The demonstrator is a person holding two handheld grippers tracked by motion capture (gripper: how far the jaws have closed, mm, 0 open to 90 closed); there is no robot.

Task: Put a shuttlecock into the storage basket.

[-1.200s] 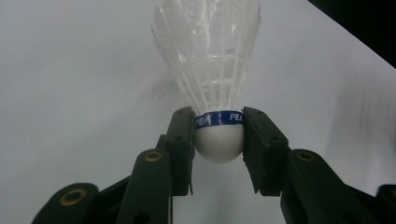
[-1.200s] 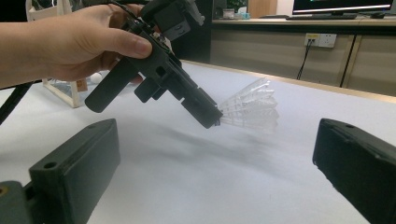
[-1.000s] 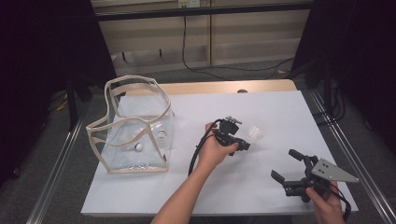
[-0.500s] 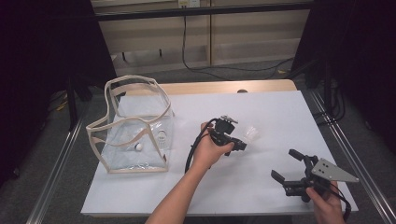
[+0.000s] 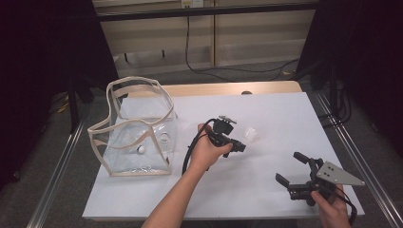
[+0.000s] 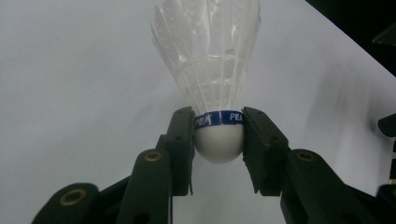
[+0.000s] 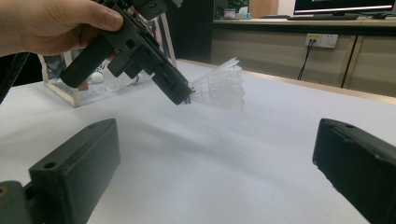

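A white shuttlecock (image 6: 215, 93) is clamped by the left tool (image 6: 218, 142) at its rounded cork base, where a blue band with printed letters is seen just at the top edge of the two black pads. In the left gripper view the pads are pressed against both sides of the cork, and the feather skirt is directed away from the camera, over the white surface (image 6: 70, 84). In the high view the left tool (image 5: 236, 145) is held by the left hand (image 5: 205, 152) near the middle of the surface (image 5: 266, 109), and the shuttlecock (image 5: 249, 135) is seen at its tip, with the skirt turned to the right and slightly to the far side. In the right gripper view the shuttlecock (image 7: 219, 86) is seen lifted a little above the surface, with a soft shadow under it.

The right tool (image 5: 292, 168) is held by the right hand (image 5: 332, 211) near the front right corner of the surface, well apart from the shuttlecock. Its jaws are spread wide, and nothing is found between them; in the right gripper view they are seen at the two lower corners of the picture.

A transparent bag (image 5: 135, 130) with beige edging is placed upright on the left part of the surface, apart from the left hand. Some small items are seen inside it, among them a small white ball (image 5: 141, 149), but the others cannot be identified clearly.
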